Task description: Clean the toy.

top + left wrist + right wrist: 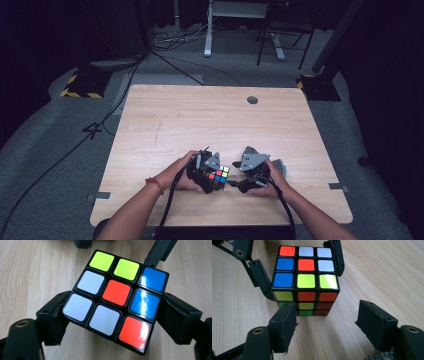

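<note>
Left tool (212, 175) pinched the cube (113, 298); right tool (328, 322) waited spread beside it.
A clean turn needed the left grip firm on the tabletop (200, 120); the right should have closed squarely on one layer.

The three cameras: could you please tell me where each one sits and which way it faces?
High view: above the person's side, looking forward and down on the table; forearms, hands and both grippers show.
Left gripper view: on the left gripper, along its jaws, shut on the cube.
Right gripper view: on the right gripper, jaws apart, facing the cube.
All three share the cube.
</note>
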`<control>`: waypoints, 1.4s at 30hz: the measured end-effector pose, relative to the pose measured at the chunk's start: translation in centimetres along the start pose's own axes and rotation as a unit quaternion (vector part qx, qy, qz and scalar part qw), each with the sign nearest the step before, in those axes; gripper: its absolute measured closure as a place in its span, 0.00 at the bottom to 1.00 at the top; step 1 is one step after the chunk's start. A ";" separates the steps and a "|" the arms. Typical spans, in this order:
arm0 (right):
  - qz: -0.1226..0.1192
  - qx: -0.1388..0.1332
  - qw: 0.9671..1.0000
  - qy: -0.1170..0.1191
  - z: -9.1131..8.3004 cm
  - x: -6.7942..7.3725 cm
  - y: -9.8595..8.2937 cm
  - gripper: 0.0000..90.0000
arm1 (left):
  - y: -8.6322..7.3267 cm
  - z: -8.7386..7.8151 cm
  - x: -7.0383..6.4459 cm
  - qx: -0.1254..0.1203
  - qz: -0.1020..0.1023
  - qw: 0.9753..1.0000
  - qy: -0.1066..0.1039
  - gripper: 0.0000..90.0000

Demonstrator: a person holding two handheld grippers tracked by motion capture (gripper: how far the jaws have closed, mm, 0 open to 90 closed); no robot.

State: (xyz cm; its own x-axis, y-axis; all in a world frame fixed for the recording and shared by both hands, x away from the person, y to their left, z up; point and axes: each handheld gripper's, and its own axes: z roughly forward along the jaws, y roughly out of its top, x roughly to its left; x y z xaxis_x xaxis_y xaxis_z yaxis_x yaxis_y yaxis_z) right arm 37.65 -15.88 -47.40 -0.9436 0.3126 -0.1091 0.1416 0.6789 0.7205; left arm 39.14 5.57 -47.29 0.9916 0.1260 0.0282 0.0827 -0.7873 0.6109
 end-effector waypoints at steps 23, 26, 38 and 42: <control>-0.002 -0.014 1.000 -0.009 0.1 0.4 0.2 0.37 | -0.1 -0.1 0.1 -0.005 -0.001 1.000 0.004 0.18; -0.001 -0.013 1.000 -0.009 0.3 0.4 0.1 0.37 | -0.2 -0.1 0.2 -0.002 0.001 1.000 0.000 0.17; -0.002 -0.011 1.000 -0.024 0.7 0.8 0.4 0.37 | -0.5 -0.3 -0.1 0.023 -0.003 1.000 -0.012 0.08; 0.009 -0.010 0.999 -0.047 1.0 0.4 0.6 0.39 | -0.7 -0.5 -0.1 0.035 -0.023 0.999 -0.002 0.03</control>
State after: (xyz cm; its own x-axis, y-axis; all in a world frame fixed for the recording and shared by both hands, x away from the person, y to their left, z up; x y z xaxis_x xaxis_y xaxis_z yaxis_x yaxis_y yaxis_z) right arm 37.63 -14.69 -47.68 -0.9084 0.3865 -0.1597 0.1509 0.6591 0.7368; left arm 38.95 6.39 -47.36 0.9872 0.1597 -0.0020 0.1339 -0.8207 0.5555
